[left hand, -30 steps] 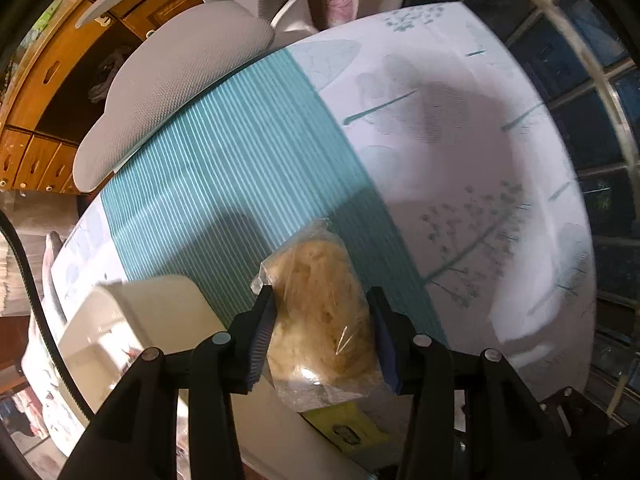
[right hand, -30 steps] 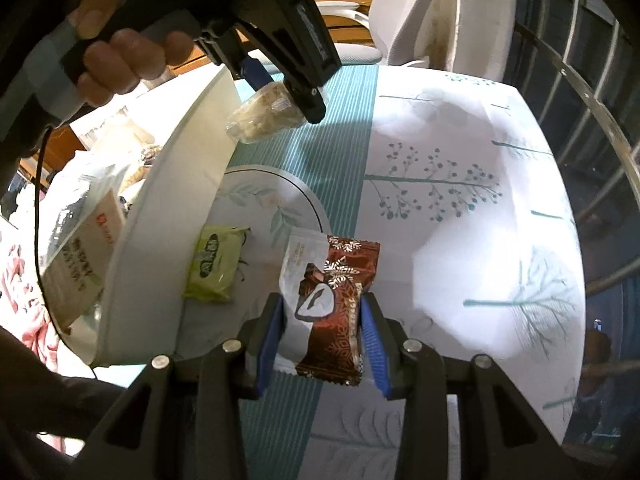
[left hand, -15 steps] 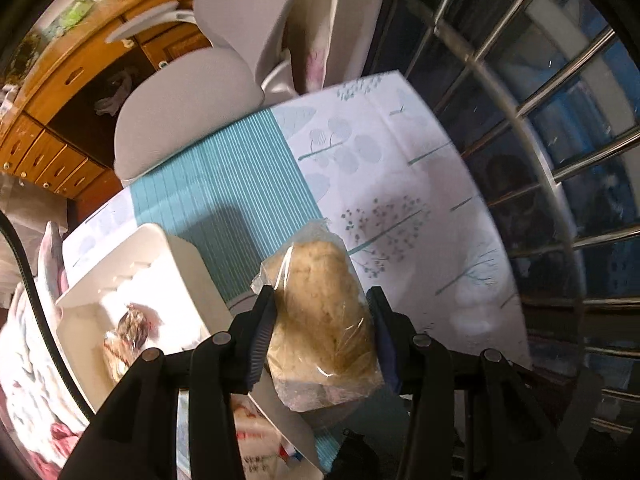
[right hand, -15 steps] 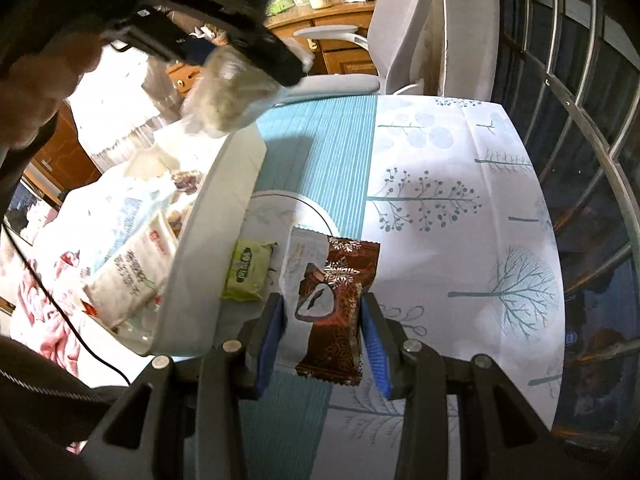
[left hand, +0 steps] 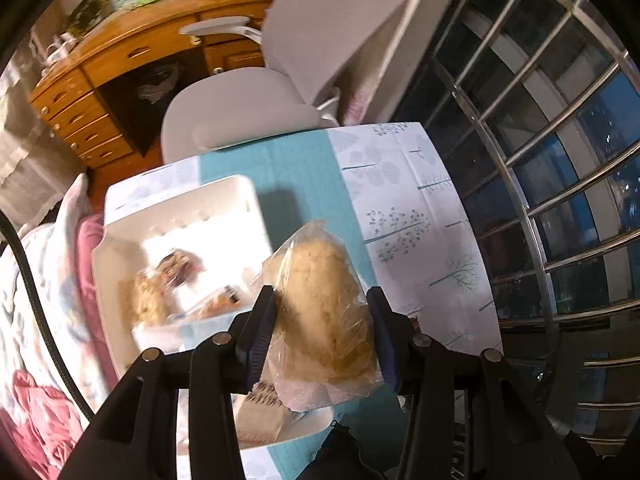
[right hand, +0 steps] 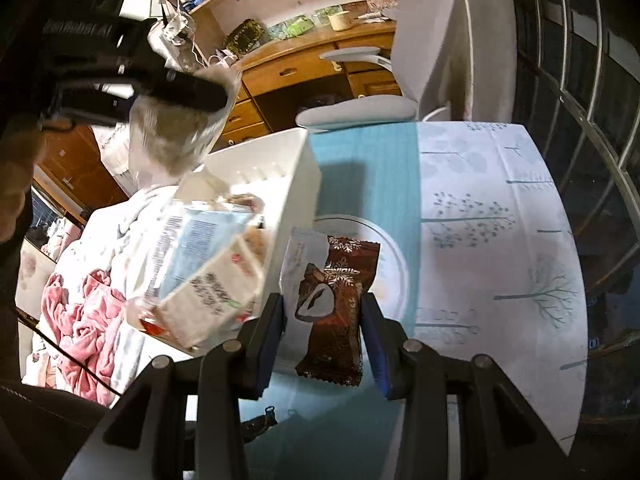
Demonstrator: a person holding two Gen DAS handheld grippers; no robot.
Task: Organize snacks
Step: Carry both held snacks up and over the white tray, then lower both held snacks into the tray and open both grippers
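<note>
Far left, off the tabletop edge: pink blanket (right hand: 84, 312), crumpled.

White storage bin (left hand: 120, 240) on the left part of the tabletop (left hand: 424, 248); holds several wrapped snacks, blurred: a pale crumbly one, a dark-wrapped one, a flat white packet with printed text (right hand: 208, 292) leaning toward the near wall.

Left gripper (left hand: 322, 336) raised above the near right corner of the bin, pointing steeply down. Clamped on a clear bag of pale yellow puffed snack (left hand: 324, 312), blue pads pressed against both sides of the bag; bag clear of the tabletop and of the bin contents. In the right wrist view, seen high at upper left, blurred, with a hand behind it.

Just right of the bin: white plate with leaf pattern (right hand: 392, 264), on the teal striped band of the tablecloth.

Right gripper (right hand: 322, 320) over the plate's near edge, angled downward. Closed on a brown-and-white snack packet with snowflake print (right hand: 332, 296), pads touching both long edges; packet upright between the pads. Whether its lower end touches anything: cannot tell.

Behind the tabletop: grey office chair (left hand: 248, 116), wooden desk (left hand: 120, 60). Far right: metal window bars (left hand: 560, 184), dark outside.
</note>
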